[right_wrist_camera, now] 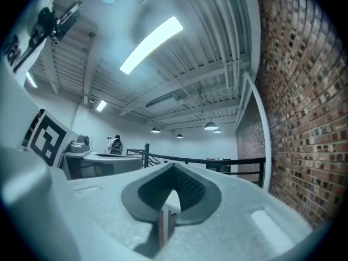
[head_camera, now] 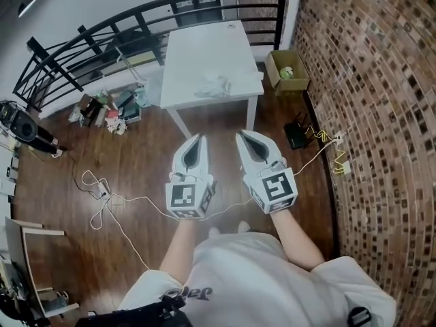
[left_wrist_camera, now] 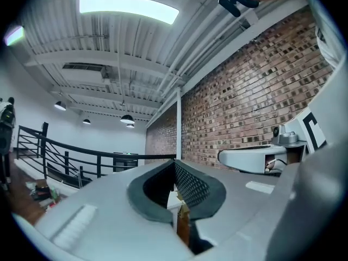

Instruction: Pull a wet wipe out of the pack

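Worktop (head_camera: 197, 50): white, smooth, rectangular, on slim white legs; stands on a dark plank floor (head_camera: 136, 148) with a gloss

Wipe lump (head_camera: 212, 86): white, crumpled, soft-looking, lying on the worktop near its front edge, right of middle. Too small to tell pack from loose wipe

Left tool (head_camera: 198, 139): pale moulded shell, dark ribbed pads inside. Jaws together, tips meeting, nothing between them. Held level, pointing toward the worktop, well short of it. Marker cube (head_camera: 189, 197) at its rear, by the wrist

Right tool (head_camera: 241, 137): same build, jaws likewise closed tip to tip and empty. Just beside the left tool, not touching it. Its cube (head_camera: 276, 187) carries black square prints

Both tools over bare floor, clear of the wipe lump

Surroundings:
- brick wall (head_camera: 368, 80), rough, red-brown, along the right side
- black metal railing (head_camera: 102, 36) curving behind the worktop
- open cardboard box (head_camera: 286, 73) on the floor right of the worktop, something green inside
- small black device (head_camera: 296, 135) at the foot of the wall
- white cable (head_camera: 129, 201) looping across the floor under the tools
- heap of clutter (head_camera: 109, 111) left of the worktop, below the railing
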Motion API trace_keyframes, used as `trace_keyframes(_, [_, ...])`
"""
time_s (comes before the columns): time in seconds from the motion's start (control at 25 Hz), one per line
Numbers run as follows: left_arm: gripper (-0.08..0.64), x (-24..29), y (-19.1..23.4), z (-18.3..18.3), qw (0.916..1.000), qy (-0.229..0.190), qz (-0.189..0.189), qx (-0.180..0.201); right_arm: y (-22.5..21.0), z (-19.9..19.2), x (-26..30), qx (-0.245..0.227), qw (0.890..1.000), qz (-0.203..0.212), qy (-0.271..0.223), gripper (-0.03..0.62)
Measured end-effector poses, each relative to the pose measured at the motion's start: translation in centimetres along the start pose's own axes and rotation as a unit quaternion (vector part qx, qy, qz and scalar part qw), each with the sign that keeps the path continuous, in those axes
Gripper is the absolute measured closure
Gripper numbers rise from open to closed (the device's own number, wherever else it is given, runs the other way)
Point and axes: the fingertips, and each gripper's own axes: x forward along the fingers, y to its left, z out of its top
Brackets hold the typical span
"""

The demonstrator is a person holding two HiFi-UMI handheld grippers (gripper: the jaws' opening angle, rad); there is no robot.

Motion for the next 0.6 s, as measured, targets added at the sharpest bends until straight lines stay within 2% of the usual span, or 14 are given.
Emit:
trace_keyframes(0.32, [0.543,-3.5,1.6,1.8,0.9997,-0.019,0.008,0.010,2.4,0.2,-0.5,0.009,1.000,-0.017,0.008,0.600])
trace_keyframes(0.48, [0.543,-5.3,3.3,2.0,0.9993,-0.030,0.022,0.002,5.1,0.9,-0.3,-0.007,1.000,-0.009,-0.002,0.601])
trace_keyframes(0.6, [0.543,-6.0,3.6,1.8,0.9994,-0.028,0.017,0.002,6.1,1.3,-0.3,-0.015,1.000,-0.019,-0.006,0.601])
